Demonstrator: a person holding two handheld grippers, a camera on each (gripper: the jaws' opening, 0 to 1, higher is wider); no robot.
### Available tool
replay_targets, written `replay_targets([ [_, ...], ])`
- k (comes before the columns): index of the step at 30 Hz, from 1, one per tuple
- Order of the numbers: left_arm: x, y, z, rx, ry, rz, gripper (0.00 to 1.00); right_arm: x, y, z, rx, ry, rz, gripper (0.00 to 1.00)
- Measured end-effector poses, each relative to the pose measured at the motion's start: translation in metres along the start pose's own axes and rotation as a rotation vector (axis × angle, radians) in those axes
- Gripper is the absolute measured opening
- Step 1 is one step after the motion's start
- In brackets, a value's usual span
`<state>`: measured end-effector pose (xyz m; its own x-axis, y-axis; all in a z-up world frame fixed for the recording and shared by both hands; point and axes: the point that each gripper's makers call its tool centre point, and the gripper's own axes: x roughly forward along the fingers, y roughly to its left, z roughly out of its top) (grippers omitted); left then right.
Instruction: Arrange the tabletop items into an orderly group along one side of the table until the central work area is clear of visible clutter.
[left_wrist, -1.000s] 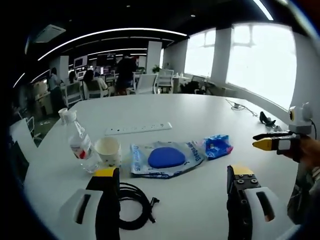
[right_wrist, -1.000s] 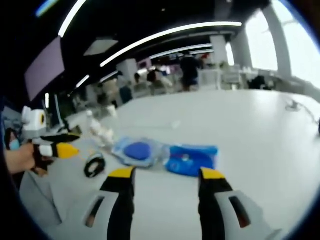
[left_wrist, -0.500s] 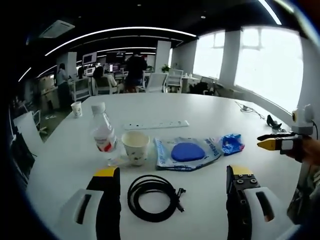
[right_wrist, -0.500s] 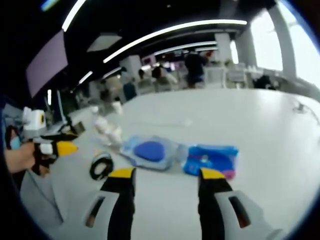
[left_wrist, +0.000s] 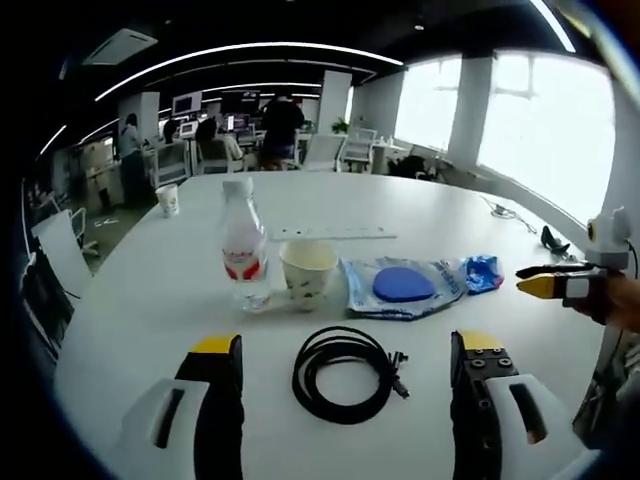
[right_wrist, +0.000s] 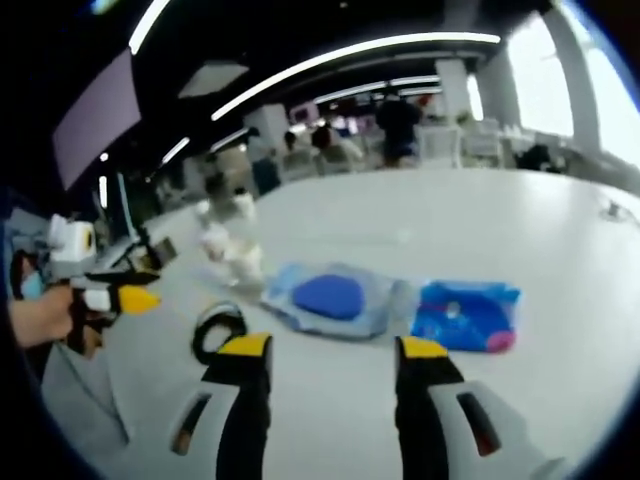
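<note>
Swung both my views left; black cable (left_wrist: 345, 362) now centred between my spread left gripper (left_wrist: 340, 350); right gripper (right_wrist: 325, 347) also spread, empty.

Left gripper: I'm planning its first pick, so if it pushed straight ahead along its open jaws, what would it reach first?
Most likely the coiled black cable, lying on the table between the left gripper jaws. The paper cup stands beyond it; depth is uncertain.

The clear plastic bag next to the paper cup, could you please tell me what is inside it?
Inside the clear plastic bag lies a round blue object, showing through the film. What it is, and whether anything sits beneath it, cannot be seen.
</note>
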<state>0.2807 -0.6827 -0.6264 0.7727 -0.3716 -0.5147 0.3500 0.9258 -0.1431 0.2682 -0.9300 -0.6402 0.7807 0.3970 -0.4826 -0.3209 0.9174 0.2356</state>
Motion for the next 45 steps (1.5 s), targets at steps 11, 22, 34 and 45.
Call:
replay_targets([
  [11,-0.004,0.029,-0.012,-0.019,0.015,0.015,0.84,0.022,0.025,-0.005,-0.009,0.021,0.017,0.45],
  [22,-0.005,0.05,-0.022,-0.033,0.03,0.02,0.83,0.039,0.051,-0.006,-0.027,0.025,0.042,0.44],
  [34,-0.003,0.06,-0.027,-0.035,0.043,0.001,0.83,0.05,0.069,-0.008,-0.03,0.029,0.049,0.44],
  [45,0.003,0.066,-0.03,-0.029,0.053,-0.009,0.82,0.06,0.079,-0.006,-0.035,0.028,0.065,0.43],
])
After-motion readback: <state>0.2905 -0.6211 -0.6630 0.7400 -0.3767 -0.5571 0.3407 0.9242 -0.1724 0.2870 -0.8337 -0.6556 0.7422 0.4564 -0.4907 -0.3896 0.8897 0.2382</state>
